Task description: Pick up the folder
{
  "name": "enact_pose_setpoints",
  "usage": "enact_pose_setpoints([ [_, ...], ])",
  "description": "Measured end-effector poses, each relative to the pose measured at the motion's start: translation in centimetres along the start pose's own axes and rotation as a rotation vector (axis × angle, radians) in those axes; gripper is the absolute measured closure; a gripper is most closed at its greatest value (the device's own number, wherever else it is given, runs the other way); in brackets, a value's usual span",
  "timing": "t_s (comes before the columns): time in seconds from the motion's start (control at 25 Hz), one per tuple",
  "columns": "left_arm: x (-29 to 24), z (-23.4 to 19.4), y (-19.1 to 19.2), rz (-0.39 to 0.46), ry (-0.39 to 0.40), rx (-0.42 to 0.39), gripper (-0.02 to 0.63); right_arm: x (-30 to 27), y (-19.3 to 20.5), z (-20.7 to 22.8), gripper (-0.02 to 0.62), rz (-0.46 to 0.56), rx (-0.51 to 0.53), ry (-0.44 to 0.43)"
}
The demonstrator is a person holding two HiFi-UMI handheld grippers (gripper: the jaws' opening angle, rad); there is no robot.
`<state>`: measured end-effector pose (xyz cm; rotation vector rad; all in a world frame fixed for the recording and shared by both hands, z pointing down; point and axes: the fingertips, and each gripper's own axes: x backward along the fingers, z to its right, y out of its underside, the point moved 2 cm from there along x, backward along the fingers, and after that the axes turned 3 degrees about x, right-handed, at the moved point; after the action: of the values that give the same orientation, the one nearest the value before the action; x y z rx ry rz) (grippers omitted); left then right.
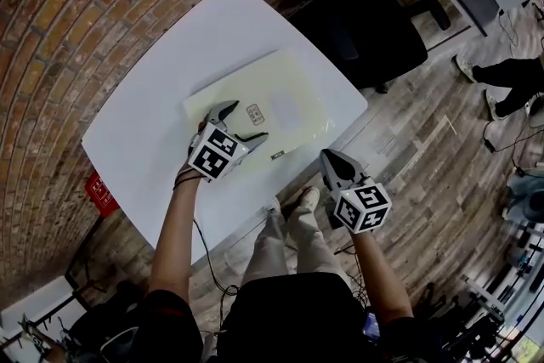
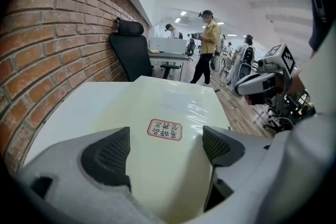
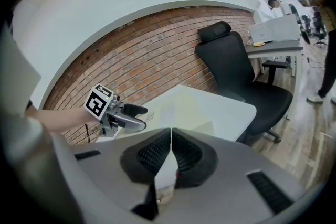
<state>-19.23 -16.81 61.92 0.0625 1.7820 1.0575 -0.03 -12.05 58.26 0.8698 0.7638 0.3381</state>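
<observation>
Folder (image 1: 263, 110) (image 2: 173, 105), pale cream, lies flat on the white table (image 1: 161, 110), towards the edge nearest me, with a red-bordered label (image 2: 165, 129) on its upper face. My left gripper (image 1: 245, 121) (image 2: 165, 147) stands over its near end with jaws spread wide and the label showing between the two pads. Nothing is clamped, and I cannot tell whether the tips touch the cover. My right gripper (image 1: 330, 159) (image 3: 171, 152) is held off the table, beyond its edge and above the wooden floor (image 1: 425, 140), apart from the folder. Its jaws are pressed together with nothing between them. Black office chair (image 3: 236, 71) noted by the table's far corner.
</observation>
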Motion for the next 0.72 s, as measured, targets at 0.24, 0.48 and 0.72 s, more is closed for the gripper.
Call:
enact_pose_setpoints([
  [0.24, 0.0, 0.6, -0.2, -0.006, 0.021, -0.001, 0.195, -0.2, 0.4, -0.2, 0.566, -0.007, -0.013, -0.007],
  [0.48, -0.6, 2.3, -0.7, -0.012, 0.044, -0.012, 0.195, 0.1, 0.9, 0.1, 0.566, -0.006, -0.044, -0.011],
  [0.72, -1.2, 2.6, -0.9, -0.009, 0.042, -0.023, 0.195, 0.9, 1.8, 0.8, 0.566, -0.013, -0.098, -0.022],
])
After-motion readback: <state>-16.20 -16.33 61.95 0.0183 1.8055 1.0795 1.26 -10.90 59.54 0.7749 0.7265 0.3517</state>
